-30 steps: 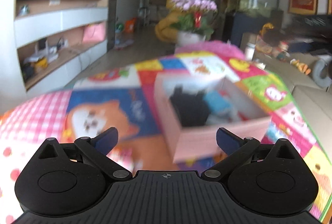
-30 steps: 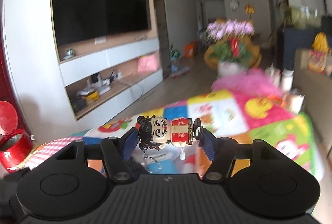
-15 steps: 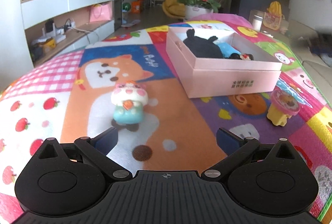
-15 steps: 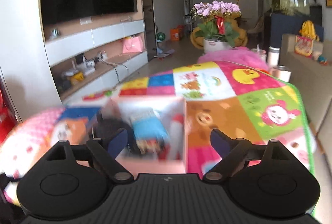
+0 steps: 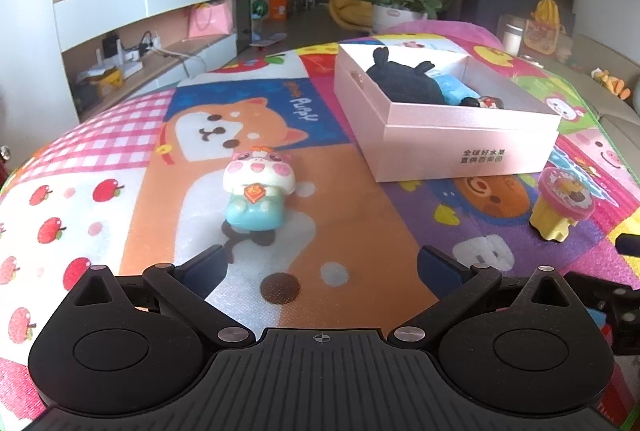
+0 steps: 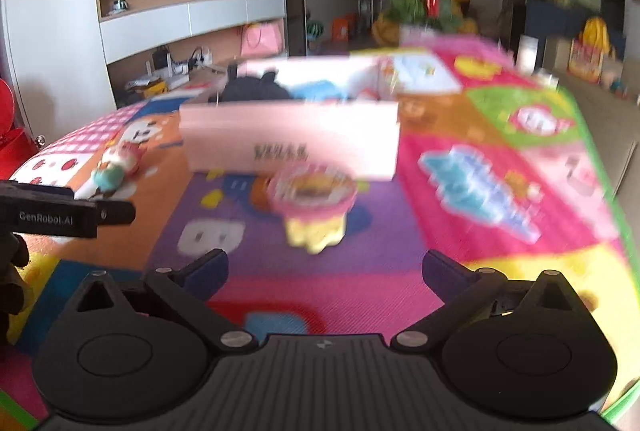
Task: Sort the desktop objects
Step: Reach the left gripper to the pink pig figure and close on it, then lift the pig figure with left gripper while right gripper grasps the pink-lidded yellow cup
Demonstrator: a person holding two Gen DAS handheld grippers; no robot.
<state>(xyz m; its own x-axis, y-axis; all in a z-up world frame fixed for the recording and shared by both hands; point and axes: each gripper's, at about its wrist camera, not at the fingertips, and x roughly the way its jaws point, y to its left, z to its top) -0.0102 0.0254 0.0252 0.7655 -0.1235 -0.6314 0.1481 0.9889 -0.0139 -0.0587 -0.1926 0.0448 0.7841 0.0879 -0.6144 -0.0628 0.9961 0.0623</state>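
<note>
Both the left gripper (image 5: 320, 267) and right gripper (image 6: 324, 267) gape wide, empty, facing the hamster figurine (image 5: 258, 193) and pink-topped toy (image 6: 314, 207).

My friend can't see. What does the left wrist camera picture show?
The open left gripper hovers over a colourful cartoon mat, aimed at a small mushroom-capped toy figure lying just ahead. Farther right stands a pink box holding a black plush toy and other toys. A yellow toy with a pink top sits beside the box.

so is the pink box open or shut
Open: the pink box has no lid on, and a black plush and other toys lie visible inside it.
</note>
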